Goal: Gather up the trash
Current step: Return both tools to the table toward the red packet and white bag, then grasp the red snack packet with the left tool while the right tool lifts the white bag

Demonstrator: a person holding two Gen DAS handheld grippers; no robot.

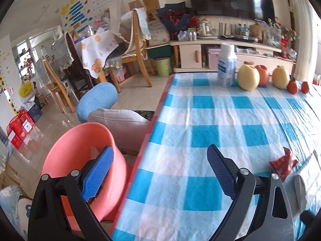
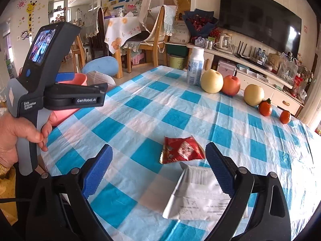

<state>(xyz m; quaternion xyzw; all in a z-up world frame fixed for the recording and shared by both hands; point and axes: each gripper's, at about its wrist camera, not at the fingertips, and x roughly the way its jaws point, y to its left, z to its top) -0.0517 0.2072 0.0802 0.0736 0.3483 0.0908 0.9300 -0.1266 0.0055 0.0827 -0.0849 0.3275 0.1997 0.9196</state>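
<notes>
Red snack wrapper [image 2: 181, 150] and white packet [image 2: 198, 198] await pickup on worktop [image 2: 140, 108]; right hand-held gripper [image 2: 158, 172] gapes empty, must descend and close; left hand-held gripper [image 1: 160, 172] wide open, empty beside pink bin [image 1: 80, 140].

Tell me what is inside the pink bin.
Something pale and crumpled shows inside the pink bin, beside the left tongs. The bin's wall and a blue pad hide its bottom.

Glossy red wrapper [image 2: 181, 150], creased checked tablecloth [image 2: 230, 128], smooth pink plastic bin [image 1: 80, 160].
</notes>
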